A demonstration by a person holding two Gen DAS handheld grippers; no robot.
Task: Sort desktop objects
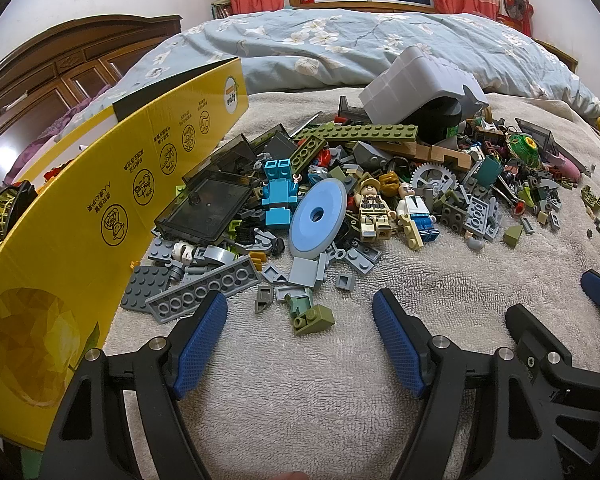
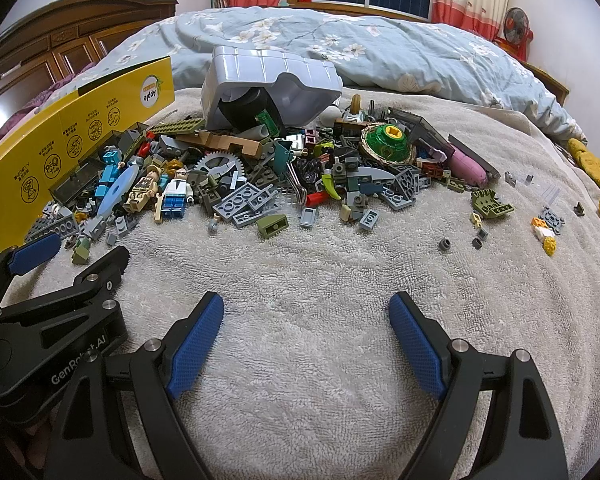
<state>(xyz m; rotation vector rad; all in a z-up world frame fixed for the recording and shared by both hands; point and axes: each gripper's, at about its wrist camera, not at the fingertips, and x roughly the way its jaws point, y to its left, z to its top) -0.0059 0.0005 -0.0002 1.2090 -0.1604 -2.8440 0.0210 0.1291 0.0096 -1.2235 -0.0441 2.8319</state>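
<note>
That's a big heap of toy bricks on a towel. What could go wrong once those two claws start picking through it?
1. The pile is tangled, so closing the open right gripper on one brick may drag its neighbours along.
2. The tipped grey bin leans on the heap; pulling pieces from under it could shift it.
3. Tiny loose studs on the shaggy towel may slip from the wide pads. The left gripper, also open, faces the same trouble with the olive slope brick.

Two minifigures [image 1: 374,210] [image 1: 414,210], one blue disc [image 1: 318,220], one grey gear [image 1: 432,178] — and one yellow box [image 1: 100,184].
</note>
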